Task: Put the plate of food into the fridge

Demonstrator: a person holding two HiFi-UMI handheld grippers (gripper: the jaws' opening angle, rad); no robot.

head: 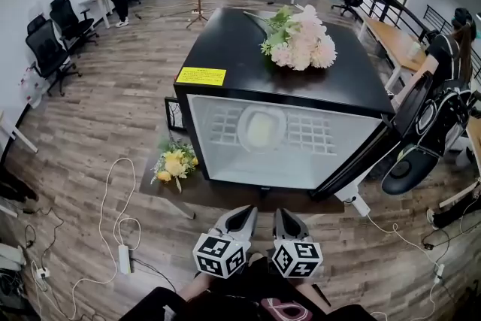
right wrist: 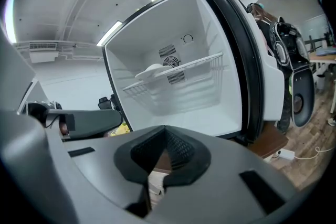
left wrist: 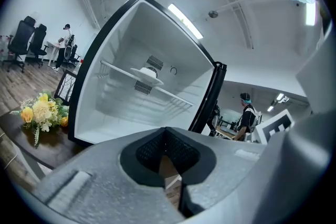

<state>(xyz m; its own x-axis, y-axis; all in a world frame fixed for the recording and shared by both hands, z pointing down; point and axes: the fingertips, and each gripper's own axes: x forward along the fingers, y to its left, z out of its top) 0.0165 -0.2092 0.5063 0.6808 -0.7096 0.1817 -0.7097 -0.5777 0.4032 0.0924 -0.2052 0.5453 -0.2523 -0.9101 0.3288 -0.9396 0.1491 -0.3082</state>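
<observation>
1. One black fridge stands on a low dark table. Its single door is swung wide to the right, so the white cavity faces both grippers.
2. One plate of food sits inside the fridge on the one wire shelf, about mid-width. The food looks pale, but glare hides what it is.
3. The left gripper has its jaws pressed together with nothing between them.
4. The right gripper is likewise closed and empty. The two grippers hang side by side, nearly touching, just in front of the table's front edge and apart from the fridge.
5. There are two bunches of flowers: a pink-and-white one on the fridge top toward its right rear, and a yellow one on the table just beside the fridge's left wall.
6. One yellow label lies at the front left corner of the fridge top.
7. The room under the shelf is open. White cables loop over the floor to the left of the table.
</observation>
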